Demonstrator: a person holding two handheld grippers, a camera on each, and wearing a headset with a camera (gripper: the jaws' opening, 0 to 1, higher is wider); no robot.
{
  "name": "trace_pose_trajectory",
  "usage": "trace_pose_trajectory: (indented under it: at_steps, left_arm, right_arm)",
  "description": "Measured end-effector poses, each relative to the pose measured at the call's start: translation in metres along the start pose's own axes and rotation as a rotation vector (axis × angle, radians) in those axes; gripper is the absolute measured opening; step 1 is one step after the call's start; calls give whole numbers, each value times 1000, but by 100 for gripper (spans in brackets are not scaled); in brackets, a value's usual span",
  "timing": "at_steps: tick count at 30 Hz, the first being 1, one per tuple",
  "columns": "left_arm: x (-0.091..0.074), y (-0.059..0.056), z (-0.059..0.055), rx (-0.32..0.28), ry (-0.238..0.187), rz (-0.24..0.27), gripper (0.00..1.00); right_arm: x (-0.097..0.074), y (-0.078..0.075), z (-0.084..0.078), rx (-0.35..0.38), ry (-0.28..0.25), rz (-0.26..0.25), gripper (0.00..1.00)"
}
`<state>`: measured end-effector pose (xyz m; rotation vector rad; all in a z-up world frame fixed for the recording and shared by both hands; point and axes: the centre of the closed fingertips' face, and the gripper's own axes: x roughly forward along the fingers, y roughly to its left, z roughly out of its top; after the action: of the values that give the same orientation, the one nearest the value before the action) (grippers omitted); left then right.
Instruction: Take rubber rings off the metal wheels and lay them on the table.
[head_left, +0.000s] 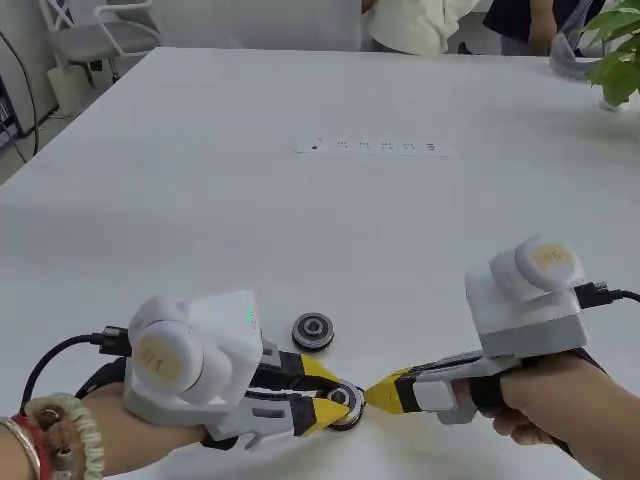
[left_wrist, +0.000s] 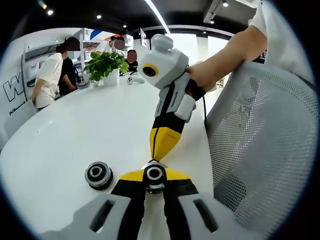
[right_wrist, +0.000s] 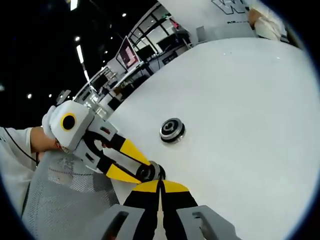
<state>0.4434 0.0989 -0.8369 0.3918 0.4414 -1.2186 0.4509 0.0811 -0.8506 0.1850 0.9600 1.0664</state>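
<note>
A small metal wheel (head_left: 347, 402) with a black rubber ring sits clamped between the yellow tips of my left gripper (head_left: 340, 406), which is shut on it near the table's front edge. My right gripper (head_left: 371, 395) comes in from the right, its tips pinched together on the wheel's black rim. In the left gripper view the wheel (left_wrist: 154, 175) sits between that view's own jaws, and the right gripper (left_wrist: 156, 158) touches its top. A second wheel (head_left: 313, 331) with its ring on lies flat on the white table (head_left: 330, 220), just behind.
A strip of small printed marks (head_left: 365, 147) lies mid-table. A potted plant (head_left: 615, 60) stands at the far right corner, with people behind the far edge. A white chair (head_left: 95, 35) is at the far left. A grey mesh chair back (left_wrist: 260, 150) is close behind me.
</note>
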Motion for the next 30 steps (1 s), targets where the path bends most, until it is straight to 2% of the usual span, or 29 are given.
trace_pose_trajectory:
  at_steps: [8, 11, 16, 19, 23, 30]
  left_arm:
    - [2, 0, 0, -1, -5, 4, 7]
    - [2, 1, 0, 4, -10, 4, 7]
    - [3, 1, 1, -1, -18, 3, 7]
    - [3, 2, 1, 1, -16, 4, 7]
    - [3, 2, 1, 6, -14, 5, 7]
    - [3, 2, 1, 16, -10, 4, 7]
  right_arm:
    - [0, 2, 1, 10, -11, 0, 0]
    - [-1, 2, -1, -24, -9, -1, 0]
    - [-2, 2, 1, -16, -13, 4, 0]
    - [-1, 2, -1, -114, 14, -21, 0]
    - [-1, 9, 4, -77, -1, -2, 0]
    - [-1, 11, 6, -51, -7, -4, 0]
